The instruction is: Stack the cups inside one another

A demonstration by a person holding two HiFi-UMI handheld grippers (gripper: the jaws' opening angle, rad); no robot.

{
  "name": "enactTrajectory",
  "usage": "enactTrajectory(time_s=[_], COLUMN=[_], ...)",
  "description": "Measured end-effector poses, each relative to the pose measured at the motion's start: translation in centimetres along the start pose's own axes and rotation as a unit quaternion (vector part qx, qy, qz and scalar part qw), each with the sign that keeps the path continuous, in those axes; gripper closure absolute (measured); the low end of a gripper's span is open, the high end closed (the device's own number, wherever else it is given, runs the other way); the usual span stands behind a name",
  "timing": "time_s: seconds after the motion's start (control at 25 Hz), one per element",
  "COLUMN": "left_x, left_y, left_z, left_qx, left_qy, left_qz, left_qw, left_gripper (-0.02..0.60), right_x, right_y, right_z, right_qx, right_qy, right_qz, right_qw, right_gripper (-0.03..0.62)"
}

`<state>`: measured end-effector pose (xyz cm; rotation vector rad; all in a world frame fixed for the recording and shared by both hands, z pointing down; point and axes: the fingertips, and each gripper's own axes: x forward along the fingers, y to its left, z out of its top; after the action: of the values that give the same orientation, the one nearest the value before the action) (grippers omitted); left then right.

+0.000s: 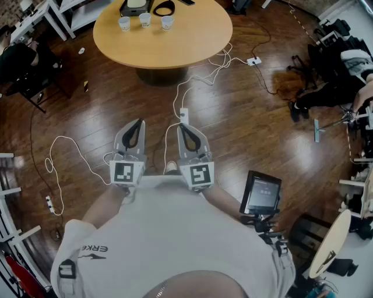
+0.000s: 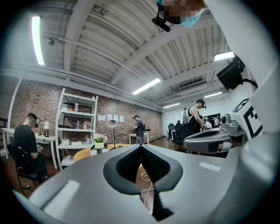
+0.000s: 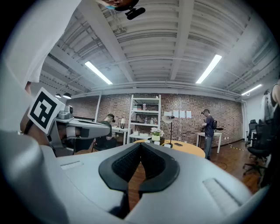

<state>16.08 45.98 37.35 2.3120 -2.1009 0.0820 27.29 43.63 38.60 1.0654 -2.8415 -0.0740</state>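
Observation:
Three white cups [image 1: 145,20] stand apart in a row at the far side of a round wooden table [image 1: 169,43]. Both grippers are held level close to the person's body, well short of the table. The left gripper [image 1: 138,122] is shut with nothing between its jaws. The right gripper [image 1: 182,126] beside it is shut and empty too. In the left gripper view the closed tips [image 2: 140,146] point toward the table [image 2: 83,154], where the cups [image 2: 93,152] show small. In the right gripper view the closed tips [image 3: 140,144] face the table [image 3: 188,148] with a flower pot [image 3: 156,136] on it.
White cables and a power strip [image 1: 183,114] lie on the wooden floor between the person and the table. A tablet on a stand [image 1: 261,195] is at the right. A seated person [image 1: 17,61] is at the left, another person [image 1: 332,87] at the right. Black items [image 1: 164,7] sit behind the cups.

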Motion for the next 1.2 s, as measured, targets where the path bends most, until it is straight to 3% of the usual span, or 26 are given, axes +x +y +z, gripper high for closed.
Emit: enactTrajectory(time_s=[0.2,0.48,0.8,1.2], left_x=[3.3,7.4,14.3,24.0], left_y=[0.1,3.8,11.9,22.8], left_z=[0.4,-0.5,-2.9,-0.5], left_qx=[-0.005,-0.006,-0.018,-0.029], left_qy=[0.001,-0.007,-0.010,-0.003], left_qz=[0.007,0.015,-0.015,-0.073], left_qw=[1.0000,0.9998,0.9997,0.9969], left_gripper=[0.580,0.580,0.580,0.580], right_x=[1.9,6.9,16.9,30.3], right_y=[-2.7,-4.5,-5.4,-6.6], right_z=[-0.1,-1.1,-2.1,0.8], right_qx=[0.012,0.017,0.022,0.013], right_qy=[-0.002,0.004,0.025,0.041], right_qz=[0.000,-0.004,-0.040,-0.092], right_qw=[1.000,1.000,0.999,0.995], right_gripper=[0.580,0.580,0.580,0.580])
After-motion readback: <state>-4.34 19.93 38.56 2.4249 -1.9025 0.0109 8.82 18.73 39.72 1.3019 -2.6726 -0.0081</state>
